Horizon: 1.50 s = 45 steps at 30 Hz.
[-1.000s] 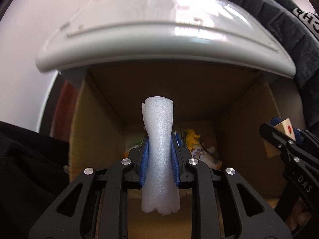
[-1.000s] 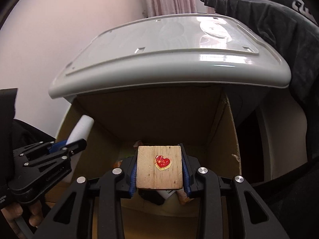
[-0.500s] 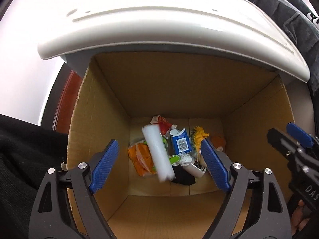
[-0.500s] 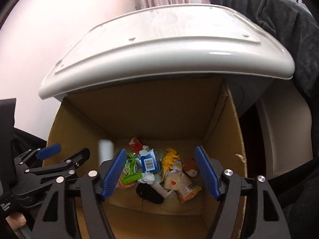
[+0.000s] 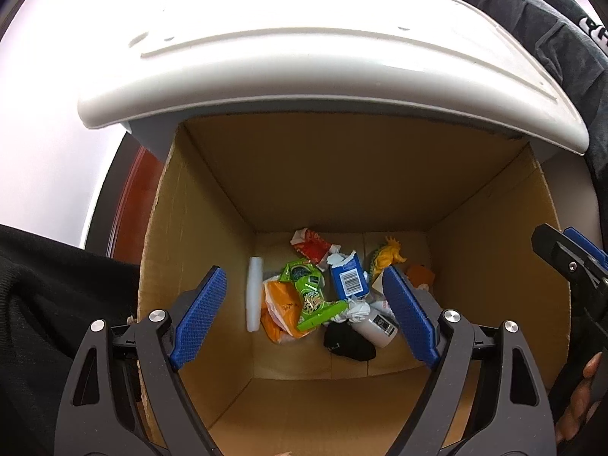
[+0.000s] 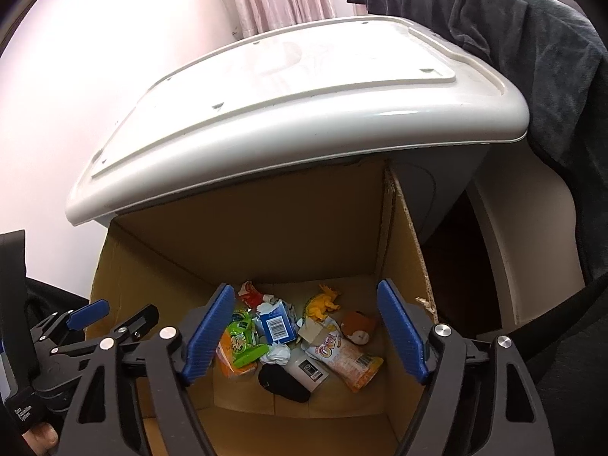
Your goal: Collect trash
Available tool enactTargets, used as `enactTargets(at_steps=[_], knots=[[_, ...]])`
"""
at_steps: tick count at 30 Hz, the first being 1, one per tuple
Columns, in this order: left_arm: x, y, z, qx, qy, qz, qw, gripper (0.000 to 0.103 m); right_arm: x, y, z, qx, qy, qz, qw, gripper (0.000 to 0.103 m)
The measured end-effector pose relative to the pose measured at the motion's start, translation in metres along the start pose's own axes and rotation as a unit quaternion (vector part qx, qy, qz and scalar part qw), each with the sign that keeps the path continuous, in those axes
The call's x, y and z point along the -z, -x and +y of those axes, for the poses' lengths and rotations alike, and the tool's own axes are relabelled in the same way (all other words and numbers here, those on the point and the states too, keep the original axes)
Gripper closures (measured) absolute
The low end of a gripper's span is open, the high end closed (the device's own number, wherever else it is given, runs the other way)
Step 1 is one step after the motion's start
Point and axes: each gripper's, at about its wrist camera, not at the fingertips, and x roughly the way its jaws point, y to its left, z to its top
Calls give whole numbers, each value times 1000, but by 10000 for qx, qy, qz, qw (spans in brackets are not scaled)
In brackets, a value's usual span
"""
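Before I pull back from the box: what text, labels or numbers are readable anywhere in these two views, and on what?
"Data Acquisition System": left hand-held gripper, on its body.
"Oishi"-like logo: orange snack bag, not surely readable.
Barcode: blue carton, digits too small.
Green wrapper: print blurred.
White letters on black cloth: cut off.

Bright daylight glares off the white lid (image 5: pixel 311 64) above the jaws. Fisheye edges bend darkly; the box floor (image 6: pixel 342 402) seems slightly dim

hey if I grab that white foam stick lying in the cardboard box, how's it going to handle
The white foam stick looks like soft packing foam, so probably very light and squashy in a gripper. Being long and thin, it may bend. It lies flat against the cardboard box wall, which could crowd one finger.
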Motion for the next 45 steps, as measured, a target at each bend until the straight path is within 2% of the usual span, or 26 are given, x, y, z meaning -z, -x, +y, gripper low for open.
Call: enactTargets(at_steps=[4,6,13,21,45], knots=[[-1,3,2,98,-69,-105,9999,21,-1,2,-1,33,-38,-68,10000,22],[-1,5,2,108,-97,-161,9998,21,-1,3,-2,59,-54,-80,9999,16],[-5,13,6,178,-79,-398,9990,21,-2,1,0,110,-52,-87,9999,12],[-6,14,8,228,-40,-438,9988,21,-2,-1,0,168,-59,-78,9998,6],[-7,12,12,288,16,-381,9989,21,-3,-4,0,154,-67,-18,9999,5]])
